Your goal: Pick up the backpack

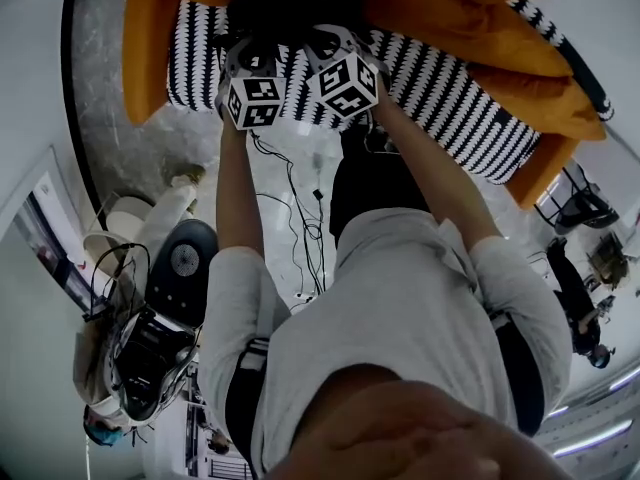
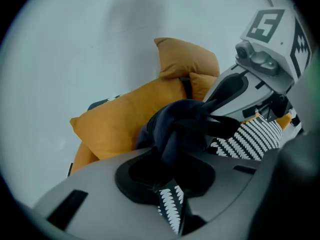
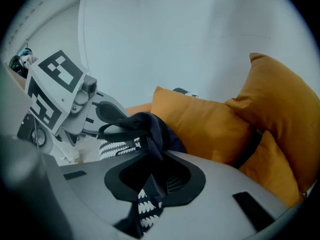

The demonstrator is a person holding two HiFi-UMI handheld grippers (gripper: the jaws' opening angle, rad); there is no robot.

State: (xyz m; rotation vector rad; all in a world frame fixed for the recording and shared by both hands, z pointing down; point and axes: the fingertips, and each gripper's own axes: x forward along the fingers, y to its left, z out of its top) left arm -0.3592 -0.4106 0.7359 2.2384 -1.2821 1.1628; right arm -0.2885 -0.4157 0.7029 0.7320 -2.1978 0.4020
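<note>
Item: backpack (image 1: 288, 10), dark navy, soft and bunched. It is lying on the sofa (image 1: 450, 103) against the orange cushions (image 1: 470, 28), at the top of the head view. Both gripper views are showing a gathered fold of its fabric and a flat dark strap rising out of each tool's mouth.

Left hand-held gripper (image 2: 167, 181): its jaws are standing narrow and pinching a fold of the backpack's dark cloth. A sliver of the sofa's black-and-white cover is showing through the gap beneath the cloth.

Right hand-held gripper (image 3: 150, 184): its jaws are likewise standing narrow and clamping a twisted dark fold of the same backpack. The strap is stretching across toward the other tool. The two grippers are working just beside each other, each appearing in the other's view with its marker cube (image 2: 272, 31) facing outward.

Sofa: it is wearing a black-and-white patterned cover, with orange cushions piled along the back and at both ends.

Person (image 1: 420, 298): they are leaning over the sofa in a light grey top, with both arms reaching forward.

Floor (image 1: 285, 163): pale and marbled, it is carrying loose black cables (image 1: 300, 223) between the person and the sofa.
</note>
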